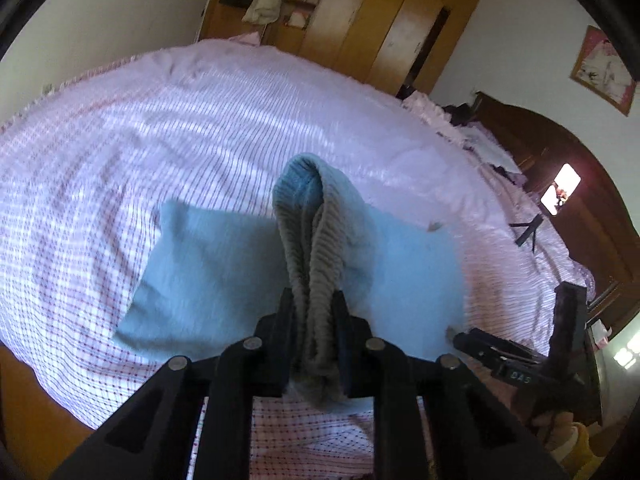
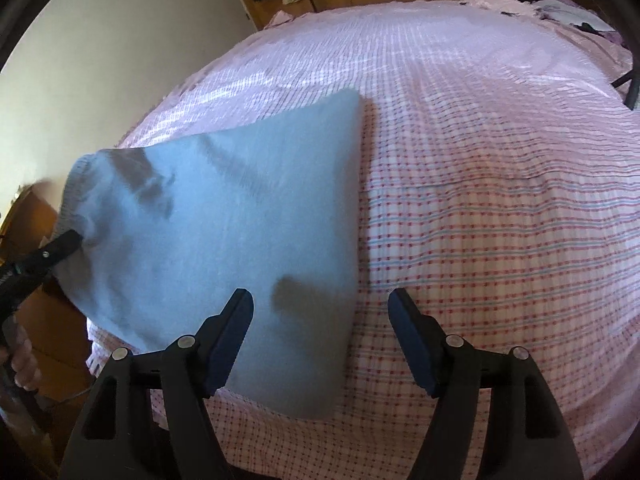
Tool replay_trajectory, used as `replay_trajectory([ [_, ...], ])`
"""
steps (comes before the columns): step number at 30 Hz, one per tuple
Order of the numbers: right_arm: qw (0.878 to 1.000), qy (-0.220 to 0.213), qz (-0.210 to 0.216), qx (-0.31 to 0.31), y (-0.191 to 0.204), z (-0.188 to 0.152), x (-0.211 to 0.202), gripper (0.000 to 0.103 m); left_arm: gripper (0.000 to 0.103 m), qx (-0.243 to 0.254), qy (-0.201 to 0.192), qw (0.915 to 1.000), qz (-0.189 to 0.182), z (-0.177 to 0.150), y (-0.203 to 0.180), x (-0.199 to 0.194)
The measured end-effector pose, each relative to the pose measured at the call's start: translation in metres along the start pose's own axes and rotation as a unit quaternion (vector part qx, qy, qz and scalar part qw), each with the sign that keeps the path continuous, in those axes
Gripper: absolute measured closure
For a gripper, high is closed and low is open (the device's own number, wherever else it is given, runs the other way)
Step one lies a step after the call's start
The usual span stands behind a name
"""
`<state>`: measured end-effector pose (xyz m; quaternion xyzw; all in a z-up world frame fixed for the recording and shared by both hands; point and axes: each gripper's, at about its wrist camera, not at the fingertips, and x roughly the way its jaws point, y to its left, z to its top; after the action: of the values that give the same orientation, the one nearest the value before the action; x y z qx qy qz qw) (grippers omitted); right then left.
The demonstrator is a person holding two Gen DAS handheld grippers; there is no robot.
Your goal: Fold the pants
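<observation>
**Left wrist view: cuff clamped, right jaws apart**

Left wrist view, lower centre: the left gripper (image 1: pixel 316 320) is clenched on the pants' (image 1: pixel 224 272) ribbed cuff (image 1: pixel 316 240), which stands up between its fingers. Beyond, the pants lie folded on the bed (image 1: pixel 200 112). Right wrist view: the right gripper (image 2: pixel 320 336) hangs released over the pants' near edge, mid-left.

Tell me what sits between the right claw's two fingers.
Right wrist view: nothing is gripped. The open right claw spans the pants' right edge and bare bedsheet.
</observation>
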<state>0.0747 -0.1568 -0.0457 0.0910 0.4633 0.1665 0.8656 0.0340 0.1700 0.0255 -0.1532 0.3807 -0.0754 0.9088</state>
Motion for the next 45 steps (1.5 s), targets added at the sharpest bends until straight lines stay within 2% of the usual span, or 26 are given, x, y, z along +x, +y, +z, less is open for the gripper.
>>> replay_trajectory([
  [5, 1.000, -0.014, -0.002, 0.005, -0.003, -0.005, -0.014, 0.038, 0.086, 0.011, -0.027, 0.9996, -0.002, 0.017, -0.002, -0.025],
  [12, 1.000, -0.020, -0.004, -0.005, -0.001, -0.011, -0.023, 0.038, 0.086, -0.007, -0.042, 0.9982, 0.043, 0.028, 0.020, -0.047],
  [21, 1.000, -0.006, -0.007, -0.024, 0.015, -0.014, -0.013, 0.038, 0.086, -0.032, 0.012, 0.9963, 0.079, 0.019, 0.070, -0.009],
  [33, 0.999, 0.016, -0.013, -0.031, 0.013, -0.012, 0.007, 0.038, 0.084, -0.085, 0.045, 0.9929, 0.069, -0.004, 0.118, 0.019],
  [38, 0.999, 0.025, -0.011, -0.031, 0.012, -0.012, 0.014, 0.038, 0.069, -0.072, 0.069, 0.9893, 0.107, -0.010, 0.122, 0.034],
  [42, 0.999, 0.023, -0.012, -0.036, 0.014, -0.009, 0.013, 0.038, 0.067, -0.049, 0.067, 0.9880, 0.130, -0.007, 0.109, 0.022],
  [45, 0.999, 0.012, -0.011, -0.049, 0.017, 0.003, 0.008, 0.038, 0.068, -0.024, 0.051, 0.9881, 0.143, -0.002, 0.094, 0.006],
])
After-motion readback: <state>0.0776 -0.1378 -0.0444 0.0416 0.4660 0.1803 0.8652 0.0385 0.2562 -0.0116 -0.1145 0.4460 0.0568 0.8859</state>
